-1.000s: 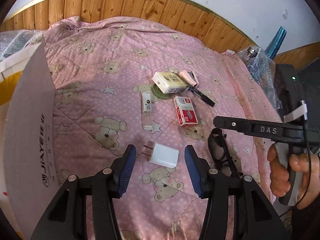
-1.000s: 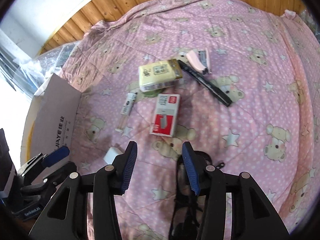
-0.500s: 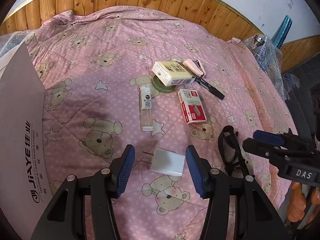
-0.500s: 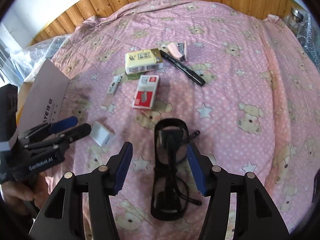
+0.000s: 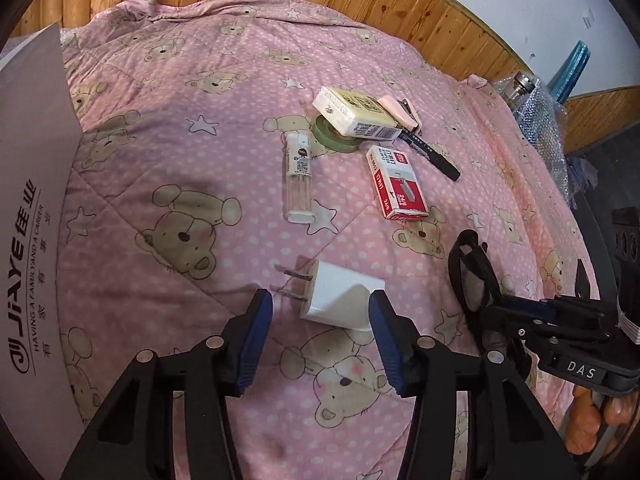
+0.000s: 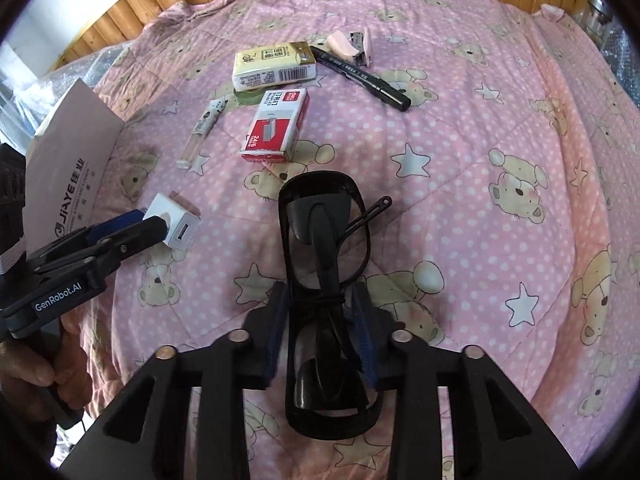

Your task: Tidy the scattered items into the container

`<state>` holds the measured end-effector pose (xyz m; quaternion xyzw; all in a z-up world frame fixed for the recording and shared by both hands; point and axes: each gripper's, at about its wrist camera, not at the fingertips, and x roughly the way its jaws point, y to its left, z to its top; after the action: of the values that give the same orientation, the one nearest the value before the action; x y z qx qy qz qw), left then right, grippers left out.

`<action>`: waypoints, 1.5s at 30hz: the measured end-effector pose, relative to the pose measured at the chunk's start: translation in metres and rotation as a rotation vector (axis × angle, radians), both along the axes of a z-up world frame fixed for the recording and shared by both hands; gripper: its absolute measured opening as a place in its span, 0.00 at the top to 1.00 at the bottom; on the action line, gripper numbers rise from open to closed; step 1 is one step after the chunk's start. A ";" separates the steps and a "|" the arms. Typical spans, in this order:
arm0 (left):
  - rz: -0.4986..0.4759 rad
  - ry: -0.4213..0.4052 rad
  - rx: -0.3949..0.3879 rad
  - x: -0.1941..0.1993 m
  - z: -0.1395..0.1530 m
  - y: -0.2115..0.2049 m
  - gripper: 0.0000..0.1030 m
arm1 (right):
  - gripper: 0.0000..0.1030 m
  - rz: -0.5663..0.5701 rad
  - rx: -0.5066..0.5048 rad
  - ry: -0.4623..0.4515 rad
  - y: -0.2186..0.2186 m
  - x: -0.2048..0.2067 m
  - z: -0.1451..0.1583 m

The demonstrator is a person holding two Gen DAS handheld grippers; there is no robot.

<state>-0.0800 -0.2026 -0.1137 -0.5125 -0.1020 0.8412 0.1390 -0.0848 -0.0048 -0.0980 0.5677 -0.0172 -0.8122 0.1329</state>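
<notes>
A white plug charger (image 5: 340,300) lies on the pink bear quilt (image 5: 180,140), between the fingers of my left gripper (image 5: 320,320), which is open around it. In the right wrist view the charger (image 6: 174,222) shows just past the left gripper (image 6: 148,226). Folded black glasses (image 6: 320,220) lie lengthwise under my right gripper (image 6: 322,312), whose blue pads press on the frame from both sides. From the left wrist the glasses (image 5: 468,264) and right gripper (image 5: 516,312) sit at the right. The cardboard box flap (image 5: 32,200) stands at the left.
Further up the quilt lie a tissue pack (image 5: 356,116) on a green tape roll (image 5: 332,140), a pink stapler (image 5: 398,110), a black marker (image 5: 432,152), a red-and-white staples box (image 5: 396,184) and a clear tube (image 5: 299,176). Wooden panelling (image 5: 360,0) runs behind.
My left gripper moved in until the charger sits between its fingers. My right gripper dropped over the glasses and its fingers closed onto the frame.
</notes>
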 end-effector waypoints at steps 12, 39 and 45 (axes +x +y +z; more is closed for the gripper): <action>-0.025 0.055 -0.063 -0.001 0.006 0.021 0.52 | 0.83 -0.040 -0.098 -0.005 0.014 0.007 -0.003; 0.013 0.127 -0.013 0.025 0.062 0.016 0.52 | 0.85 -0.002 -0.115 0.075 -0.004 0.024 0.039; 0.035 0.151 0.041 0.034 0.078 0.001 0.52 | 0.85 0.005 -0.117 0.097 -0.011 0.027 0.051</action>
<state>-0.0457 -0.2012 -0.0360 -0.4426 -0.1173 0.8775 0.1423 -0.0577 -0.0161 -0.0467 0.5192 -0.0568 -0.8359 0.1687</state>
